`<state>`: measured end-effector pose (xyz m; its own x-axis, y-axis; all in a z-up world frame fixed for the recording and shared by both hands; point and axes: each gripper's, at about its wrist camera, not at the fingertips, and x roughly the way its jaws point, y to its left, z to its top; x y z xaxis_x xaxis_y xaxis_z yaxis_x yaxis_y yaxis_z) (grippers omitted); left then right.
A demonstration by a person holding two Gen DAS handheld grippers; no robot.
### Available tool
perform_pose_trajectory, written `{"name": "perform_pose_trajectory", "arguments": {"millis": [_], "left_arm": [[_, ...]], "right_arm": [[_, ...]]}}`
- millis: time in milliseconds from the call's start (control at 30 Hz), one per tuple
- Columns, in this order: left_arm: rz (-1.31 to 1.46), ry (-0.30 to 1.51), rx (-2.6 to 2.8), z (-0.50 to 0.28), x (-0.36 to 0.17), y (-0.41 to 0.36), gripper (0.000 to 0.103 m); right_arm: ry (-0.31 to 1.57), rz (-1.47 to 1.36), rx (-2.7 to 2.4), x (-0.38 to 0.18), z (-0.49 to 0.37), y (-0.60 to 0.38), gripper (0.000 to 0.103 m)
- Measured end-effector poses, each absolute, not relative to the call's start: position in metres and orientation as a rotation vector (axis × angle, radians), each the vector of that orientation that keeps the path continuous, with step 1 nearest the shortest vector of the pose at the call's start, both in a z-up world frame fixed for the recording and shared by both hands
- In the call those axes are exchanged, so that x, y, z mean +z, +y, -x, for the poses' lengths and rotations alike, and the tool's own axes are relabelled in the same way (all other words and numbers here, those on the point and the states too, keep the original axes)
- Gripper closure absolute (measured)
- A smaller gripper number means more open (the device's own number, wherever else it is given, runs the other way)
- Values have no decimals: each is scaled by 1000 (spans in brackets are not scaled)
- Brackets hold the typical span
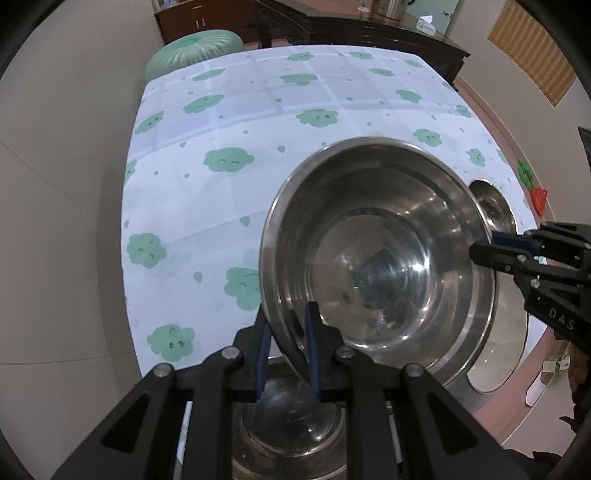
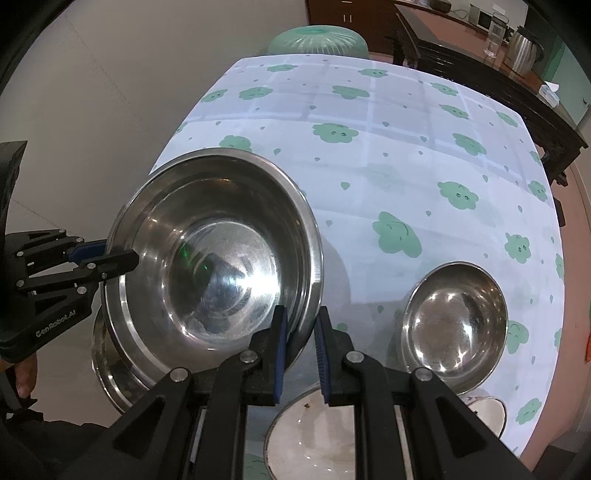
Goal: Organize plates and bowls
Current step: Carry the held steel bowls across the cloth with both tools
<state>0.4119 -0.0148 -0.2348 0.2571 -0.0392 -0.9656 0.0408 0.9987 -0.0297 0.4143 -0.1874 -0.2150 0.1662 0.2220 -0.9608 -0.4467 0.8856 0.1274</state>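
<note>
A large steel bowl (image 1: 376,251) (image 2: 210,258) hangs tilted above the table, held at opposite sides of its rim. My left gripper (image 1: 288,317) (image 2: 118,251) is shut on the rim nearest its own camera. My right gripper (image 1: 484,245) (image 2: 301,314) is shut on the opposite edge, one blue pad inside the bowl and one outside. Under the lifted bowl sits a second steel bowl (image 1: 291,435) (image 2: 107,369), mostly hidden. A small steel bowl (image 1: 491,206) (image 2: 454,325) rests on the cloth to the right.
The table has a pale cloth with green cloud prints (image 1: 229,158) (image 2: 395,232). A white plate (image 1: 495,369) (image 2: 306,435) and a small white dish (image 2: 487,410) lie near the front edge. A green stool (image 1: 195,48) and dark furniture (image 1: 369,29) stand beyond the table.
</note>
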Motion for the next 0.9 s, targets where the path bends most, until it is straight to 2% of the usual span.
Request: {"name": "perform_pose_trajectory", "arguments": {"millis": [900], "left_arm": [[21,1288,-33,-361,-221,16,88]], "right_arm": [[1321,228,510,-202,-369,-151,86]]}}
